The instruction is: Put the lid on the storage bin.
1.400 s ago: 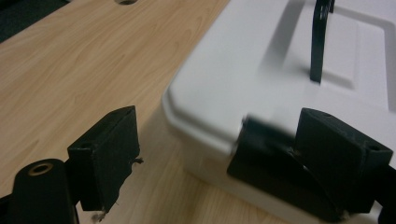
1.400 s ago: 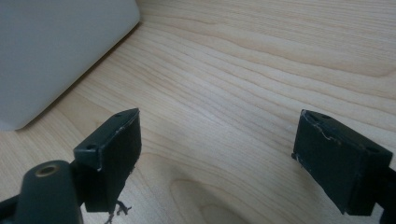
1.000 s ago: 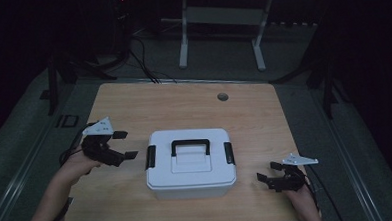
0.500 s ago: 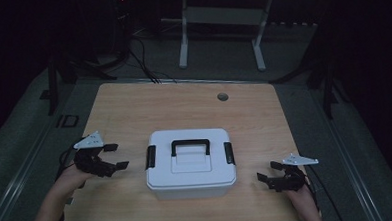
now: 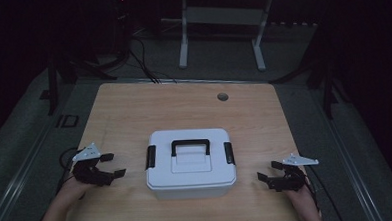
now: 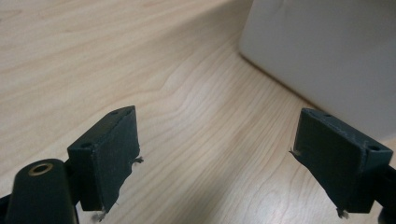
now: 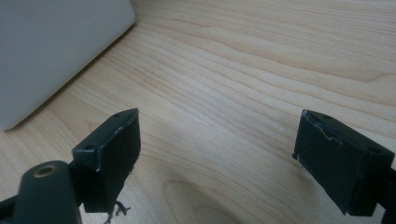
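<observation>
A white lidded box [image 5: 190,163] with a black handle [image 5: 190,145] and black side latches sits in the middle of the wooden table [image 5: 194,105]. My left gripper [image 5: 113,165] rests low at the table's left edge, open, jaws empty and pointing toward the box. In the left gripper view its fingers [image 6: 109,156] frame bare wood, with the box's wall [image 6: 327,51] at upper right. My right gripper [image 5: 268,171] lies open on the table to the right of the box. The right gripper view shows the box [image 7: 51,51] at upper left.
A round grommet [image 5: 223,96] sits in the table's far side. Beyond the table, a white stand's legs [image 5: 183,41] and cables lie on the dark floor. Bare wood surrounds the box on all sides.
My left gripper has come down and back toward the near left edge of the table, still open. The right gripper and the box have stayed put.
</observation>
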`<state>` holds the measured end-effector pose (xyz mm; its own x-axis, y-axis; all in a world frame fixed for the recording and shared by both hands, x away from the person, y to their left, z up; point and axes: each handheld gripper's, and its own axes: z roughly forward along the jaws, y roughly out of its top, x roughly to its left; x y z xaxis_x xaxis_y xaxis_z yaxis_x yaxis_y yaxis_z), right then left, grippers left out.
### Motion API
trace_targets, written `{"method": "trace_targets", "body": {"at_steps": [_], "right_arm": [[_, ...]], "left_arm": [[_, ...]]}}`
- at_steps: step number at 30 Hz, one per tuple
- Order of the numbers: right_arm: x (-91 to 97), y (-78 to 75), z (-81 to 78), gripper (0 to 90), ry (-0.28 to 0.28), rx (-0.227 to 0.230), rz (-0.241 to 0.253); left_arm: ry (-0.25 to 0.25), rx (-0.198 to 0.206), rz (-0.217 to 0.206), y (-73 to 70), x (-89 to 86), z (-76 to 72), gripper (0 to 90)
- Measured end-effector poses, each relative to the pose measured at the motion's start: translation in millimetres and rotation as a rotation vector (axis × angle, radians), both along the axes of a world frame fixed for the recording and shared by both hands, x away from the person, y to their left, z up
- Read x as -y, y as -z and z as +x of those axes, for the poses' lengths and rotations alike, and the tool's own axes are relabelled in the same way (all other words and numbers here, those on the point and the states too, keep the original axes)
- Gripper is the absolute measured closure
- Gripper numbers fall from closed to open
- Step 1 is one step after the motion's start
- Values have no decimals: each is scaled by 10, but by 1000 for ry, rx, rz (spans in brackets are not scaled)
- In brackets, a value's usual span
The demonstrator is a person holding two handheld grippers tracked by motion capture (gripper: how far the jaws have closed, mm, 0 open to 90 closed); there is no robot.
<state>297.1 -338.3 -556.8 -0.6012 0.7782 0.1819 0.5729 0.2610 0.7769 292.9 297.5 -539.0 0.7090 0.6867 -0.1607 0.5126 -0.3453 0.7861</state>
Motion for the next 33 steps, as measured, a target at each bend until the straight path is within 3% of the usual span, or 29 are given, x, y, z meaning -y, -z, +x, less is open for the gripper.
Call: {"method": "trace_targets", "body": {"at_steps": [5,13,18,21,25,33], "right_arm": [[11,-4,-15,142,20,28,-11],[38,-10,-35,142,54,61,7],[43,-15,-40,142,71,88,6],[23,-14,-40,142,73,97,-10],[6,-16,-47,142,73,107,-28],[21,-17,-53,142,80,117,-16]], "left_arm": [[-38,21,14,92,-21,-50,142],[-98,73,-34,130,-93,-136,142],[-157,116,-15,162,-98,-199,142],[-169,121,-32,162,-104,-224,141],[-203,141,-16,174,-107,-244,142],[-246,153,-21,210,-124,-252,142]]}}
